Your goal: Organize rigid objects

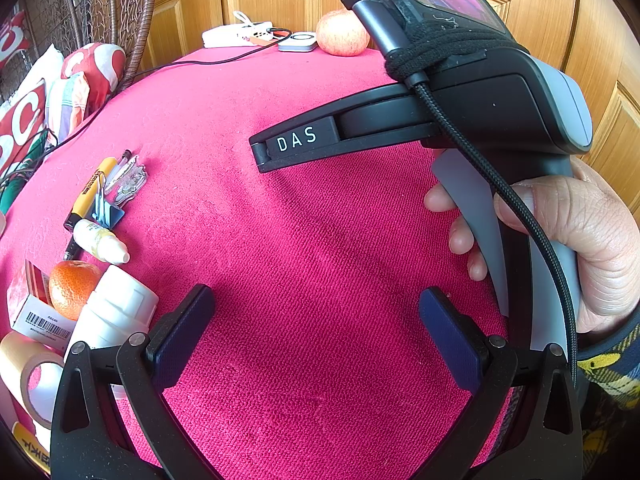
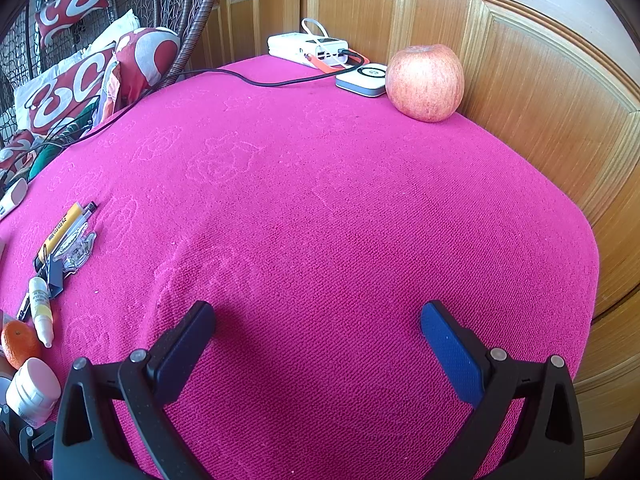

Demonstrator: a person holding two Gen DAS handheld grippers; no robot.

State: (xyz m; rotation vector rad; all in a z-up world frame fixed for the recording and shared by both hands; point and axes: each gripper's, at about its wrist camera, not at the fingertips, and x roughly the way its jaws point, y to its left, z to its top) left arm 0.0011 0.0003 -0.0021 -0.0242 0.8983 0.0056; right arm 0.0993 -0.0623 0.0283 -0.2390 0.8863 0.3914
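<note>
Hovering both my left gripper (image 1: 316,332) and right gripper (image 2: 318,344) wide open and empty over the pink cloth (image 2: 320,200); the small items (image 1: 100,208) (pen, clips, bottles) lie clustered at its left edge, seemingly unsorted.

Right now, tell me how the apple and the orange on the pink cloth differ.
The apple is pale red with streaks; the orange is bright orange and dimpled. The apple looks the bigger of the two. The apple stands alone at the far edge by the wooden panel, while the orange is wedged among clutter, against a white bottle and a small box. Both are round fruit lying on the cloth.
</note>
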